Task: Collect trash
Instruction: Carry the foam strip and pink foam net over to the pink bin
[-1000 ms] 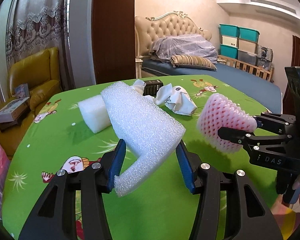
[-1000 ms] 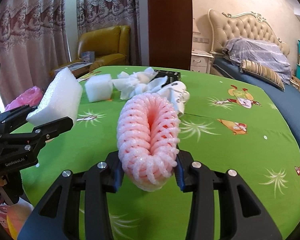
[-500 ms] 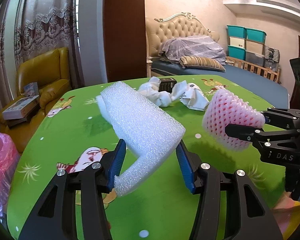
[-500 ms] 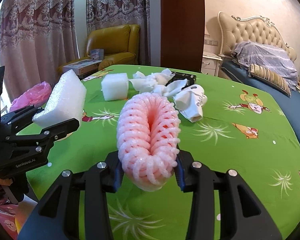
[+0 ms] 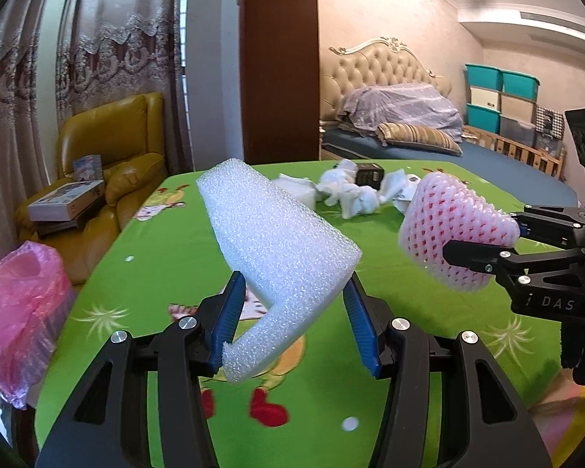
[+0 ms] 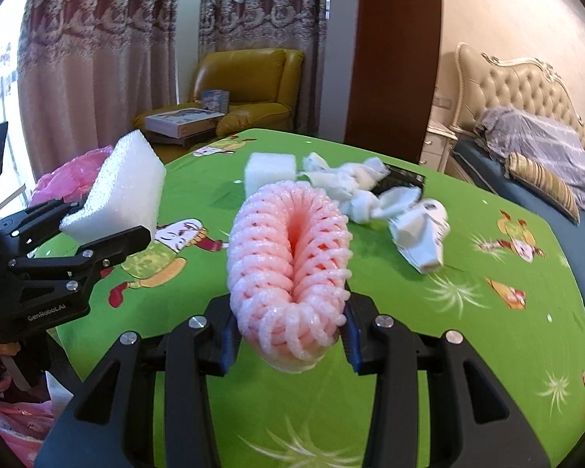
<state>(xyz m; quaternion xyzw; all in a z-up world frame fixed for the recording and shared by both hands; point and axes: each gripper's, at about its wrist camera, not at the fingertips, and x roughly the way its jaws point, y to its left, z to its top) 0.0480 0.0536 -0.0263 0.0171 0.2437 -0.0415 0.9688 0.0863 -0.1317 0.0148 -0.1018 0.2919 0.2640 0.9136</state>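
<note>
My left gripper (image 5: 292, 319) is clamped on a white foam slab (image 5: 277, 249), blue pads pressing both sides, slab sticking up and away from me, tilted left, held clear above the green tablecloth (image 5: 167, 241). My right gripper (image 6: 288, 331) is closed on a pink foam fruit net (image 6: 288, 261), squeezed between the pads, its open slit facing the camera, also off the cloth.

In the left wrist view the right gripper shows at the right edge, net poking out toward the left. In the right wrist view the left gripper sits at the left edge, slab up in its jaws. The two held pieces are near each other but apart.

Trash left on the table: a small white foam block (image 6: 270, 169) at the far side, just beside it to the right a heap of crumpled white tissues (image 6: 351, 187), a black box (image 6: 403, 181) behind the heap, partly hidden, and a crumpled white wrapper (image 6: 421, 236) with some print, nearer and right of the heap. All well beyond my fingers.

Pink plastic bag (image 5: 17, 312) sits off the table's left edge, low, mouth open upward; what it lines I cannot tell. Beyond it a yellow armchair (image 5: 117, 144) with boxes stacked on the seat. Curtains far left, bed (image 5: 429, 148) far right behind the table, teal storage bins (image 5: 499, 93) against the far wall.
</note>
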